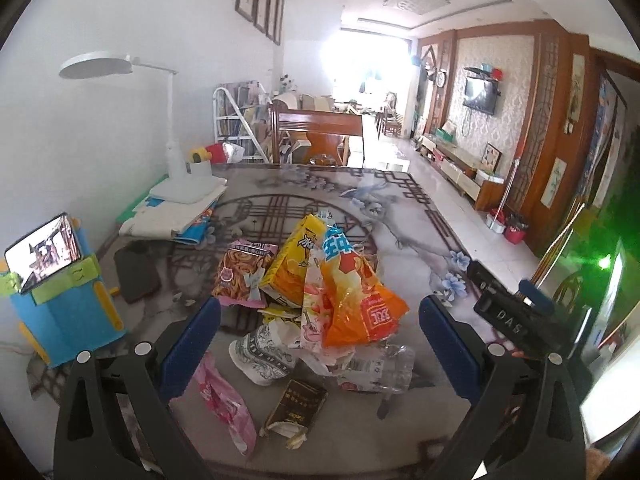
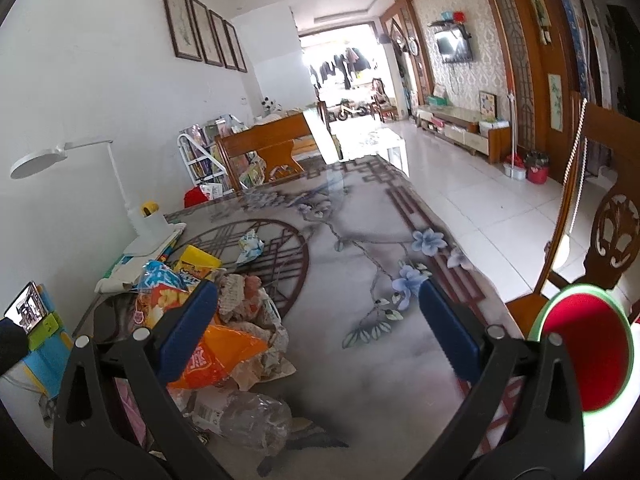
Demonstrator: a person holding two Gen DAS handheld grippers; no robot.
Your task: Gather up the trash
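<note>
A heap of trash lies on the patterned table [image 1: 400, 208]: an orange snack bag [image 1: 372, 308], a yellow carton [image 1: 292, 264], a noodle wrapper [image 1: 244, 272], a pink wrapper [image 1: 224, 404], a dark small box [image 1: 298, 404] and a crushed clear plastic bottle [image 1: 380, 368]. My left gripper [image 1: 320, 344] is open and empty, hovering just above the heap. My right gripper [image 2: 320, 332] is open and empty, to the right of the heap; the orange bag [image 2: 216, 356] and the bottle [image 2: 248, 420] lie by its left finger. The right gripper's body [image 1: 508, 312] shows in the left wrist view.
A white desk lamp [image 1: 176, 152] on papers and a blue toy stand holding a phone [image 1: 44, 252] are at the table's left edge. A red-lined round bin [image 2: 584, 356] and a wooden chair [image 2: 600, 216] stand right of the table. One crumpled wrapper [image 2: 250, 246] lies farther back.
</note>
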